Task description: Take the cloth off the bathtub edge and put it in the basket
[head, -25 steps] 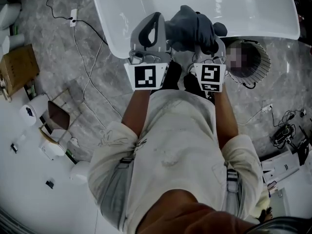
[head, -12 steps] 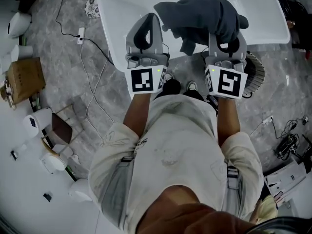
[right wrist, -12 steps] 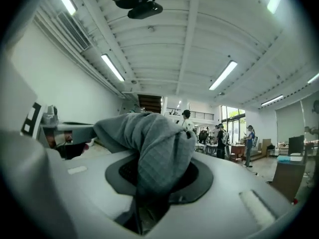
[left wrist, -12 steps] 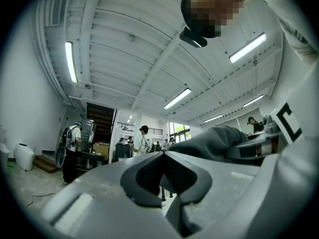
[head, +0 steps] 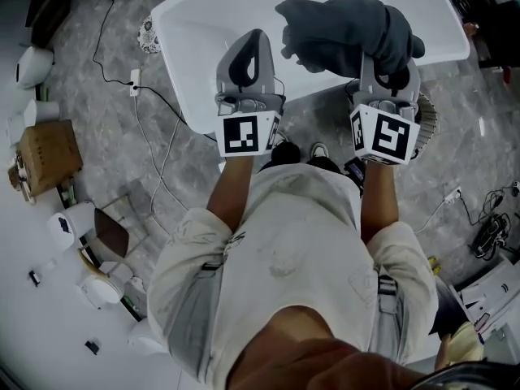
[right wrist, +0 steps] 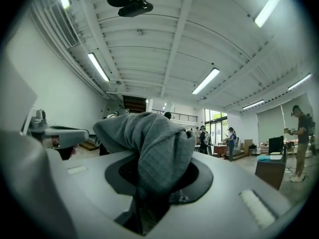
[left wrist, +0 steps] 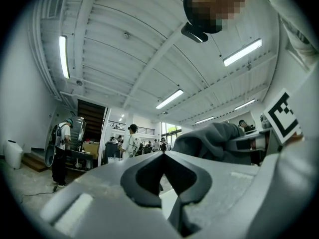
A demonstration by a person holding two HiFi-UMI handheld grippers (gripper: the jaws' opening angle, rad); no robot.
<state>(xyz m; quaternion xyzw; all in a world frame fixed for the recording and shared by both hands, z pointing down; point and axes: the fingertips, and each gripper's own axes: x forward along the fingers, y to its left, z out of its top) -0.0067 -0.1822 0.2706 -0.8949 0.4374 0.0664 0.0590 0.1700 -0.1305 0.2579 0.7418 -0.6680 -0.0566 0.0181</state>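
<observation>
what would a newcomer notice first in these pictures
A bunched dark grey cloth stands out most, clamped in the right gripper and held up over the white bathtub. Beside it is the left gripper, jaws together with nothing in them. A ribbed basket peeks out from behind the right gripper, on the grey floor next to the tub.
</observation>
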